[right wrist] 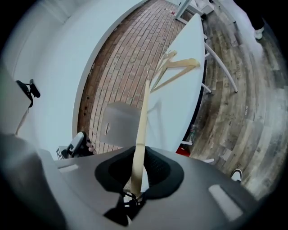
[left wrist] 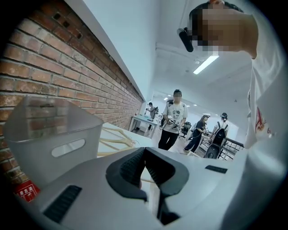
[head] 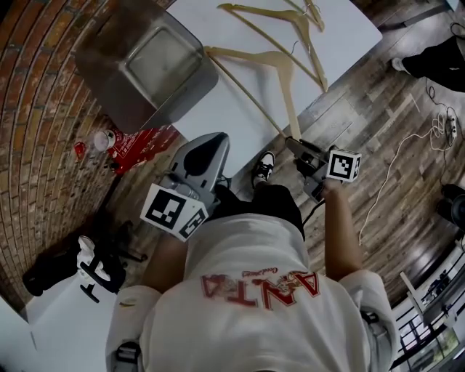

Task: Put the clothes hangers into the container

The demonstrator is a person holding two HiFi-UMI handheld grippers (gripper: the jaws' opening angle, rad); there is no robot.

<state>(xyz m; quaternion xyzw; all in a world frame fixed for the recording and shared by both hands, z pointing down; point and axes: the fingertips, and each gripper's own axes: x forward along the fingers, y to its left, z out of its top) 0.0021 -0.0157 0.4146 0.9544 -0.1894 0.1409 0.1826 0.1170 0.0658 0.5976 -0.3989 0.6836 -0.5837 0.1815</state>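
Right gripper (head: 296, 145) pinches the near arm tip of a wooden hanger (head: 288, 94), which reaches over the white table (head: 341, 33). Grey container (head: 116, 94) sits at the table's left (nothing visible inside). Left gripper (left wrist: 146, 157) has its jaws pressed together, empty. Second hanger (head: 276, 29) lies farther back.

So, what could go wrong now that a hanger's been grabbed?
The right tongs pinch the hanger only at one arm's tip, so it could swivel or slip out. Its long far end might sweep the other hangers on the table, or knock the container rim instead of dropping in.
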